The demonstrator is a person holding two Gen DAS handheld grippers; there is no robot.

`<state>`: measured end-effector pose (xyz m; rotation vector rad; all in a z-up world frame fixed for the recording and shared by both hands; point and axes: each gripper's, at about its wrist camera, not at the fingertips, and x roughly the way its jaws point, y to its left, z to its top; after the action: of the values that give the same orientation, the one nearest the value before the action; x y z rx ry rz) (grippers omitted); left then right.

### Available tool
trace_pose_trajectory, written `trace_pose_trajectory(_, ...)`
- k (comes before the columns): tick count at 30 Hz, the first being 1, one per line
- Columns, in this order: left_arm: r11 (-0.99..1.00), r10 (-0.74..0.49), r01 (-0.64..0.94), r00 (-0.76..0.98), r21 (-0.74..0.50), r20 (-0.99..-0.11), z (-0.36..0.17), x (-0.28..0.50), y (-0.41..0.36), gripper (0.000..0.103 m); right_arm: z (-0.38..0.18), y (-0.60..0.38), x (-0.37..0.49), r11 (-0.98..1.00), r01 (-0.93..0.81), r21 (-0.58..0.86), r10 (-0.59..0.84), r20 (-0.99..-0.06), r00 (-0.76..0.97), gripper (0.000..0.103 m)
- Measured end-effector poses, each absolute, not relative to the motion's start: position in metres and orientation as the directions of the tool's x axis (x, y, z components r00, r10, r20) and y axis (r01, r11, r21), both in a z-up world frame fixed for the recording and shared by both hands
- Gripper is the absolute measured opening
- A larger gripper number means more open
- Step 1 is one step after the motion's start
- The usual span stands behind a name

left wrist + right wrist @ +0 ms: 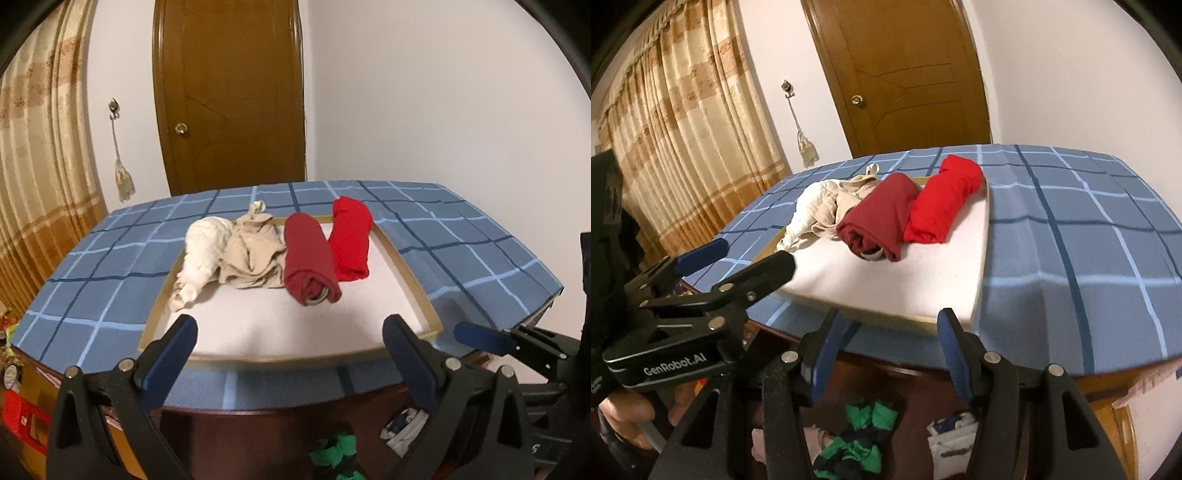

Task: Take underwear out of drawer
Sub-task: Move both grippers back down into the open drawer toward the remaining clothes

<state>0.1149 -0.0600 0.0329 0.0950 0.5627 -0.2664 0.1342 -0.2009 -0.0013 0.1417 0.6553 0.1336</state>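
Four rolled garments lie on a white pad (295, 321) on the blue checked table: white (203, 243), beige (251, 254), dark red (308, 258) and bright red (349, 240). Below the table's near edge, the open drawer (908, 387) holds a green-and-black garment (860, 435), a white-and-blue one (953, 432) and a pale pink one (812, 439). My left gripper (290, 332) hovers open and empty over the pad's near edge. My right gripper (890, 332) is beside it to the right, also open with nothing between its fingers. In the right wrist view the left gripper (746, 258) shows at the left.
A brown door (229, 96) and a white wall stand behind the table. A striped curtain (40, 166) hangs on the left. A red box (18, 413) sits low at the left. A hand (624, 410) holds the left gripper's handle.
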Motion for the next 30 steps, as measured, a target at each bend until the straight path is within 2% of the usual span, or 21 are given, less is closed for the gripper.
trace_pose_trajectory(4, 0.966, -0.192, 0.255, 0.833, 0.052, -0.52, 0.029, 0.099, -0.055, 0.102, -0.006, -0.199, 0.116, 0.982, -0.071, 0.172, 0.159, -0.578, 0.801, 0.056)
trace_pose_trajectory(7, 0.967, -0.169, 0.242, 0.841, 0.079, -0.514, 0.024, 0.088, -0.053, 0.102, -0.009, -0.202, 0.104, 0.973, -0.063, 0.223, 0.182, -0.564, 0.806, 0.056)
trace_pose_trajectory(14, 0.963, -0.188, 0.261, 0.823, 0.063, -0.535, 0.009, 0.071, -0.051, 0.102, -0.014, -0.206, 0.078, 0.967, -0.024, 0.254, 0.162, -0.538, 0.827, 0.056)
trace_pose_trajectory(30, 0.96, -0.192, 0.273, 0.8, 0.059, -0.569, -0.02, 0.047, -0.039, 0.102, -0.036, -0.206, 0.037, 0.942, 0.025, 0.335, 0.171, -0.543, 0.822, 0.056)
